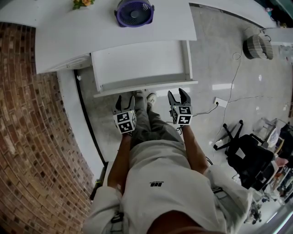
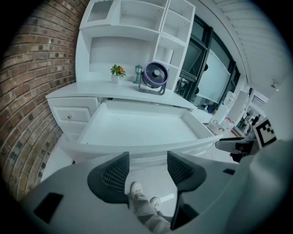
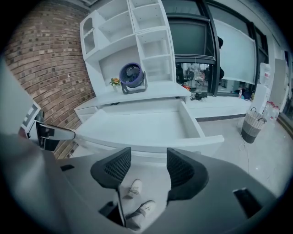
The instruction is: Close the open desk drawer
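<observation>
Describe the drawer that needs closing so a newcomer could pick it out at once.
Start at the white desk beside the brick wall. Under the middle of its top, a wide, shallow, empty drawer sticks far out toward the person. The small knobbed drawer to its left is shut; this one alone is pulled open.

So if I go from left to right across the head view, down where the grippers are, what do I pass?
Brick wall → left gripper → right gripper → black chair.

fan point(image 1: 133, 11) cut by top edge, flower pot point(image 1: 82, 3) too — drawer point(image 1: 139, 64) rear hidden under desktop point(image 1: 91, 36)
</observation>
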The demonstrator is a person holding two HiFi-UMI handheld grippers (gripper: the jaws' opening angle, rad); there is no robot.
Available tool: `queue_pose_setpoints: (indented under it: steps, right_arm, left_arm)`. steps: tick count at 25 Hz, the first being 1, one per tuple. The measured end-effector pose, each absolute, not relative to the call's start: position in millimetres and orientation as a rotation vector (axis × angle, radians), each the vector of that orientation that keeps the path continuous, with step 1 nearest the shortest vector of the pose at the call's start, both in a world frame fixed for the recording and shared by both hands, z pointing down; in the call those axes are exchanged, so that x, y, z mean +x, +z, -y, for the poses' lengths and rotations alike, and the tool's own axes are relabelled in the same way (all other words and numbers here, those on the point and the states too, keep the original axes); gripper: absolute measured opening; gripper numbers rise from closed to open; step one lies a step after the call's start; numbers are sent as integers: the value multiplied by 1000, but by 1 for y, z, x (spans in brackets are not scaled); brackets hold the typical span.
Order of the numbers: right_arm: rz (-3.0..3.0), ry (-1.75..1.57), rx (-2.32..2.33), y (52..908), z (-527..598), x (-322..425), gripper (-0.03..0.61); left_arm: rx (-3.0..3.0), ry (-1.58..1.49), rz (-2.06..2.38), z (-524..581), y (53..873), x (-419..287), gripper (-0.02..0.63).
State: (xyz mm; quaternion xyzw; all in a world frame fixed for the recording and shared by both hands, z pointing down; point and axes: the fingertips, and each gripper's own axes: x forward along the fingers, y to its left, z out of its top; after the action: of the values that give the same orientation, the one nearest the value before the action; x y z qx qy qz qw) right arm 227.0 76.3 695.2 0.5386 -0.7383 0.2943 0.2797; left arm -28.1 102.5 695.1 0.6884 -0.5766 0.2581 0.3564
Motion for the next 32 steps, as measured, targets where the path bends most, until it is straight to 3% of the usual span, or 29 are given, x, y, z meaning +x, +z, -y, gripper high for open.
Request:
queue_pose_setpoints:
  steps: [8, 32]
  right_arm:
    - [1948, 820, 1483, 706, -66, 223, 264]
    - [1935, 832, 1526, 711, -27, 220, 265]
  left_arm:
    - [1731, 649, 1501, -95, 711, -37, 273]
    - [1739, 647, 1501, -55, 712, -44, 265]
